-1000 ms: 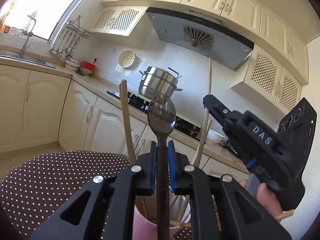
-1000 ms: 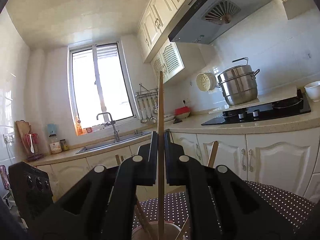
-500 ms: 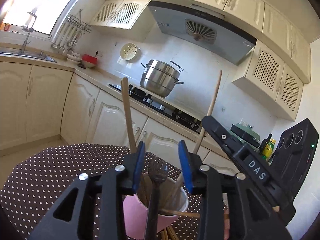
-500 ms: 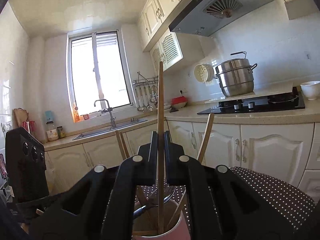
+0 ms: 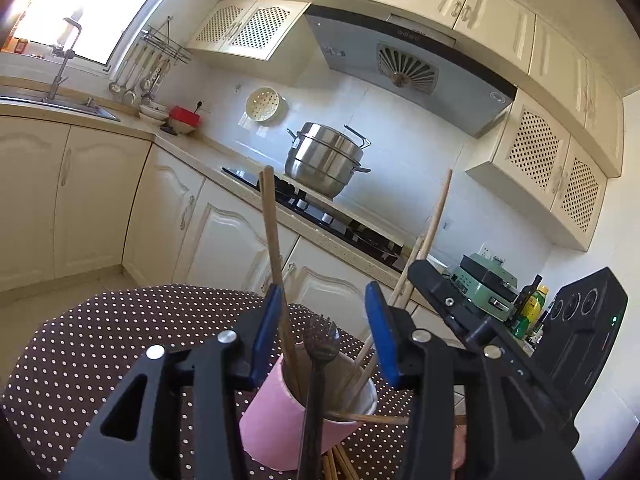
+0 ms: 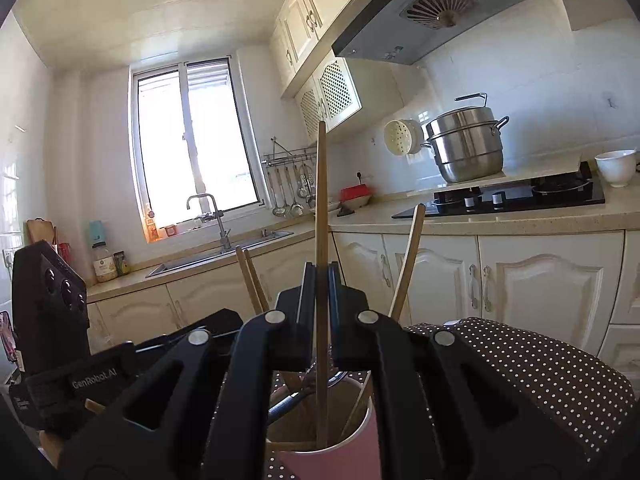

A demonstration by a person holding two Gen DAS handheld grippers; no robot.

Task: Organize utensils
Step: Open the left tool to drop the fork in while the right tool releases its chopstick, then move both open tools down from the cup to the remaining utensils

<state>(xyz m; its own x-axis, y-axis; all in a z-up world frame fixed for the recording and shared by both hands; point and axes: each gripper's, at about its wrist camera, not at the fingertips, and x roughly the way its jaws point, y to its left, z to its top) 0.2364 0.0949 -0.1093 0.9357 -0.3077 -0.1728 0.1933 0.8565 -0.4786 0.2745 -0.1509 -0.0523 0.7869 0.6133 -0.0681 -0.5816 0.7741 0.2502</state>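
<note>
A pink cup [image 5: 276,420] stands on the brown polka-dot table [image 5: 100,360] and holds several wooden chopsticks [image 5: 272,248] and a dark metal spoon [image 5: 318,360]. My left gripper [image 5: 324,328] is open just above the cup, its blue pads apart on either side of the spoon, which leans loose in the cup. My right gripper [image 6: 320,284] is shut on one wooden chopstick [image 6: 321,184], held upright with its lower end inside the cup [image 6: 340,456]. The right gripper also shows in the left wrist view [image 5: 460,308].
A few chopsticks [image 5: 336,464] lie on the table by the cup's base. Behind are kitchen cabinets, a stove with a steel pot [image 5: 324,160], a sink [image 6: 216,252] and a white bowl [image 6: 616,166] on the counter.
My left gripper opened and let the spoon drop into the cup, then widened further. My right gripper lowered its chopstick deeper into the cup.
</note>
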